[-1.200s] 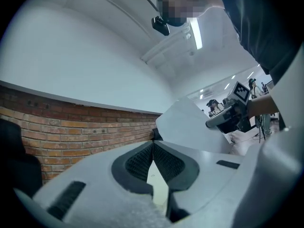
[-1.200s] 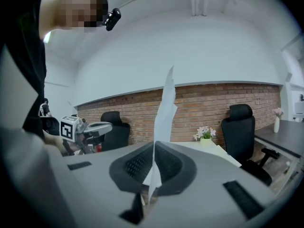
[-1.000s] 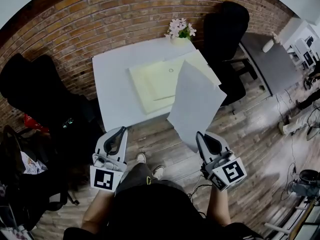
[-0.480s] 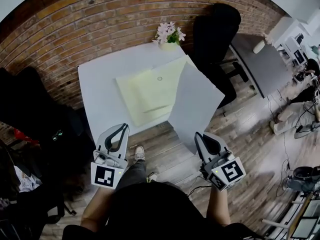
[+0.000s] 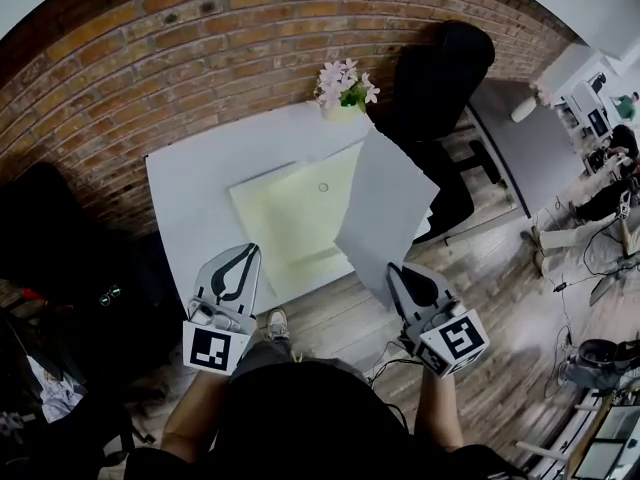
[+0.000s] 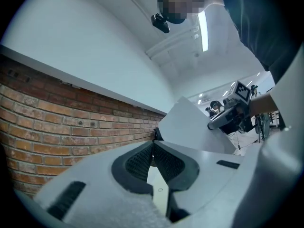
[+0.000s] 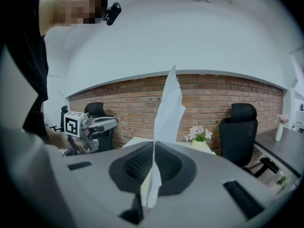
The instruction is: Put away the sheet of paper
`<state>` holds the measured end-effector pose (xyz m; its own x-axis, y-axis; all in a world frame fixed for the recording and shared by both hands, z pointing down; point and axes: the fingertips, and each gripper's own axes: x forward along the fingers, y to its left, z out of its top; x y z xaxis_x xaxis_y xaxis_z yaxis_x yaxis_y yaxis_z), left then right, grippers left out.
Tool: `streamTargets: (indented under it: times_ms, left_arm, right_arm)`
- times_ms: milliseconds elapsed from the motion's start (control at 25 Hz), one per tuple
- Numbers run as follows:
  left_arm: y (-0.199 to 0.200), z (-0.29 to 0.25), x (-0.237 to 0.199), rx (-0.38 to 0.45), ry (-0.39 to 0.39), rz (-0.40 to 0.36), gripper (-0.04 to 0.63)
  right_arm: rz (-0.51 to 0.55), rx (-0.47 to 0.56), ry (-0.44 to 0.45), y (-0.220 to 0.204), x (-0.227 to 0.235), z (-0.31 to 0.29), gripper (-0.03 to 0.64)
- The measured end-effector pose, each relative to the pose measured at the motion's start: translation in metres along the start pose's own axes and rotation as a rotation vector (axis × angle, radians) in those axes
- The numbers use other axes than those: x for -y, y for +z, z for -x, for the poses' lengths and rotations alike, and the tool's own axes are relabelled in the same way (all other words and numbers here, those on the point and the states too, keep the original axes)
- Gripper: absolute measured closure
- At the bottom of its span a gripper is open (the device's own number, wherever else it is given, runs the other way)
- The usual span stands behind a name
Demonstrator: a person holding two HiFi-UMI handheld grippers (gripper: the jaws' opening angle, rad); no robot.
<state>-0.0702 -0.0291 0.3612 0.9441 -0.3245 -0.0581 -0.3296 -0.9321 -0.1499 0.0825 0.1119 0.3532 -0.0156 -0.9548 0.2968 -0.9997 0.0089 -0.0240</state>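
The white sheet of paper stands up in the air over the right front corner of the white table. My right gripper is shut on its lower corner, and the sheet rises edge-on from between the jaws. A pale yellow folder lies flat on the table, to the left of the sheet. My left gripper hovers at the table's front edge with its jaws shut and nothing between them. In the left gripper view the sheet and the right gripper appear to the right.
A small vase of pink and white flowers stands at the table's back right corner. A black office chair is behind the sheet to the right. A brick wall runs behind the table. A grey desk stands far right.
The table and folder have slid left and closer in the head view as the person moved. The right gripper keeps hold of the sheet, which now overlaps the folder's right edge.
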Motion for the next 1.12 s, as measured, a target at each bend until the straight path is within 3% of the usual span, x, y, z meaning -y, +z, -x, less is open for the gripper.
streamTargets:
  times_ms: [200,520,880,1120]
  left_arm:
    - [-0.01,-0.024,-0.022,-0.017,-0.014,0.042,0.567]
    - [-0.013,-0.05,-0.028,-0.037,-0.007,0.037,0.567]
    - [-0.01,-0.069,-0.041,-0.097,0.124,-0.042,0.568]
    - [-0.011,-0.086,-0.042,-0.096,0.193,-0.022,0.568]
  right_arm:
    - [-0.003,-0.017,-0.005,0.006,0.011,-0.024,0.601]
    - [0.003,-0.006,0.042,0.009,0.033,-0.047,0.601]
    - [-0.019,-0.013,0.218,0.013,0.074,-0.088,0.601]
    - [-0.014,-0.046,0.302,0.009,0.092,-0.11,0.601]
